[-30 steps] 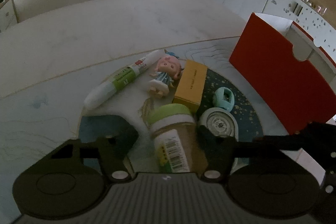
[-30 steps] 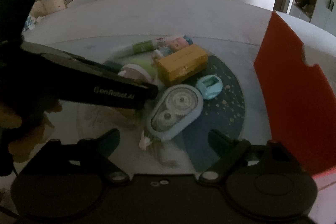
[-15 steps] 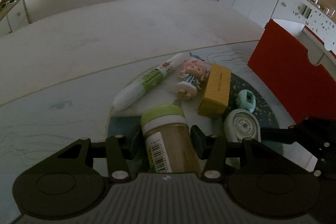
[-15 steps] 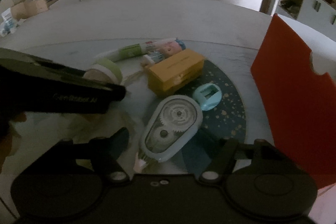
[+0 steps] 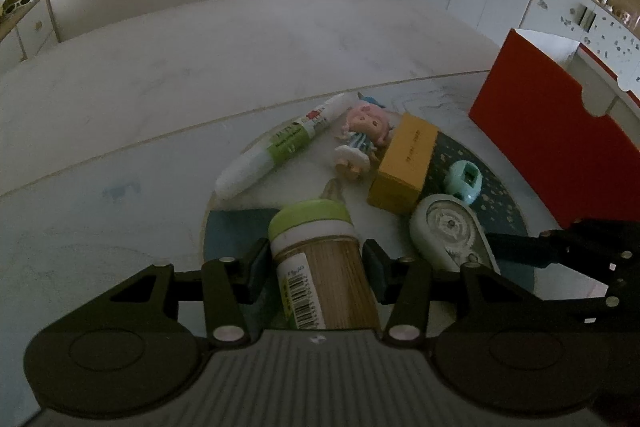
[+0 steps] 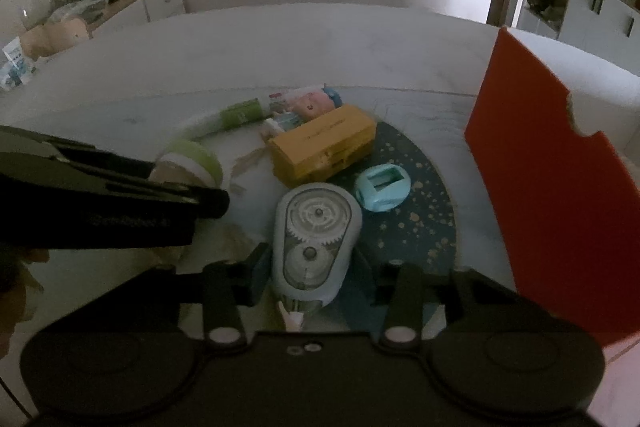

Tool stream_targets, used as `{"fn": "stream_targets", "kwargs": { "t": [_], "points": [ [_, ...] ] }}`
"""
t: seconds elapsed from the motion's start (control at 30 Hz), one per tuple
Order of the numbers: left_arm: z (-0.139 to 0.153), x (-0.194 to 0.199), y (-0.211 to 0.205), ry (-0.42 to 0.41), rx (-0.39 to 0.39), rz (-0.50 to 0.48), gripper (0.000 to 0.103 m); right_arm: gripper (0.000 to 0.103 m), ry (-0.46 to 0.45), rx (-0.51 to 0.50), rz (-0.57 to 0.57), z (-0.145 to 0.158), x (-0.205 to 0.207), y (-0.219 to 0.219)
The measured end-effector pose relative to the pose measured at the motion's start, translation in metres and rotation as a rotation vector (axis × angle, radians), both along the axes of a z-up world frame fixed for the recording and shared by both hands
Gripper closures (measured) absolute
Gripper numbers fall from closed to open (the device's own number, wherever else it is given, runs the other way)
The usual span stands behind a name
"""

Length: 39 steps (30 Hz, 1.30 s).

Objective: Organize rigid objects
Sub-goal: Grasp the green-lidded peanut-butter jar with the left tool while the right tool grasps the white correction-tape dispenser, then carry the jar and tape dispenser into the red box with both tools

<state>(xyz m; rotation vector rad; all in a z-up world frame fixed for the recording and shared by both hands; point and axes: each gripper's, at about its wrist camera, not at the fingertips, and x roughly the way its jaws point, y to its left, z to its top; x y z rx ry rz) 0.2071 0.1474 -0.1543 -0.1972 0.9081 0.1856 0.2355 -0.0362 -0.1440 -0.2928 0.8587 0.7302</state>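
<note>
Round table (image 5: pixel 168 75), dim rm. Toothpick jar (image 5: pixel 320 259) is bracketed by left gripper (image 5: pixel 316 261), axis pointing fwd, contact unclear; correction tape (image 6: pixel 314 239) sits lengthwise in spread right gripper (image 6: pixel 316 267).

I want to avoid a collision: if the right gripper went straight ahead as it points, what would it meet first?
The right gripper already straddles the correction tape dispenser, so that comes first. Beyond it probably lies the yellow box, though depth is unclear.

barcode on jar (image 5: pixel 320 279), other lettering unreadable
</note>
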Motion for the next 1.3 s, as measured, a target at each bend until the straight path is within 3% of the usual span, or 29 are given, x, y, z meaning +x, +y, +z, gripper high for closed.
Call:
{"fn": "stream_targets", "kwargs": {
  "t": [0.4,0.77,1.3],
  "points": [
    [0.011,-0.021,-0.016,-0.015,-0.02,-0.018,0.058,0.06,-0.001,0.086,-0.016,0.035,-0.014,-0.033],
    [0.044,-0.036,-0.037,-0.055,-0.046,-0.054,0.058,0.06,-0.015,0.162,-0.024,0.084,-0.017,-0.084],
    [0.101,-0.005,-0.101,-0.144,-0.077,-0.034,0.058,0.06,-0.069,0.198,-0.046,0.116,0.05,-0.178]
  ]
}}
